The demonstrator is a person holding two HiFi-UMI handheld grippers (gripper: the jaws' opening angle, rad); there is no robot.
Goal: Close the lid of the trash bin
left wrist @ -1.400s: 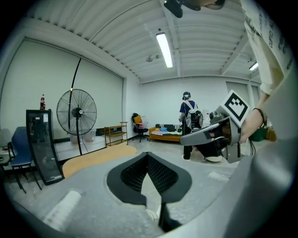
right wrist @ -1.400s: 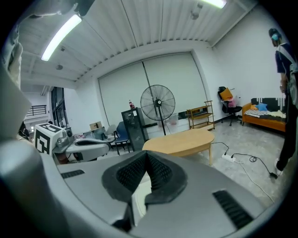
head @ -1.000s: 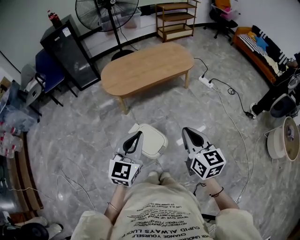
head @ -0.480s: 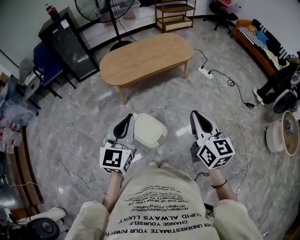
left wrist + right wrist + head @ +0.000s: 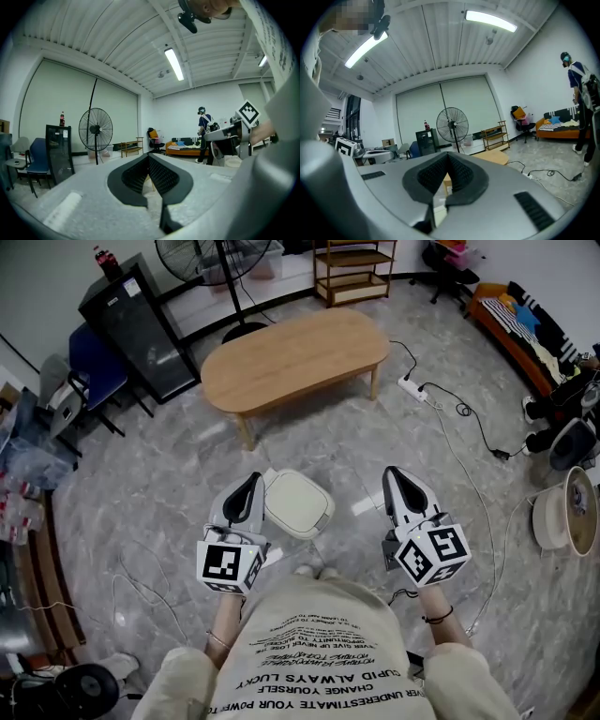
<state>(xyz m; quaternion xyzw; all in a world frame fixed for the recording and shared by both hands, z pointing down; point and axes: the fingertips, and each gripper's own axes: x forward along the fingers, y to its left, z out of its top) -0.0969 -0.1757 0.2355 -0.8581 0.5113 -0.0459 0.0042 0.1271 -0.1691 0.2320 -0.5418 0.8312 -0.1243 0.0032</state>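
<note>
I hold both hand-held grippers out level in front of me, higher than a second ago and a little further apart. My left hand-held gripper (image 5: 251, 486) has its jaws pressed together with nothing between them, and my right hand-held gripper (image 5: 393, 474) is the same. The white trash bin (image 5: 322, 520) stands on the floor below and between them, just right of the left tips, with its lid (image 5: 296, 501) lying flat down. A second ago the left tips overlapped the bin's left edge; now they sit clear beside it. Beyond both tips stands the wooden table (image 5: 295, 354).
</note>
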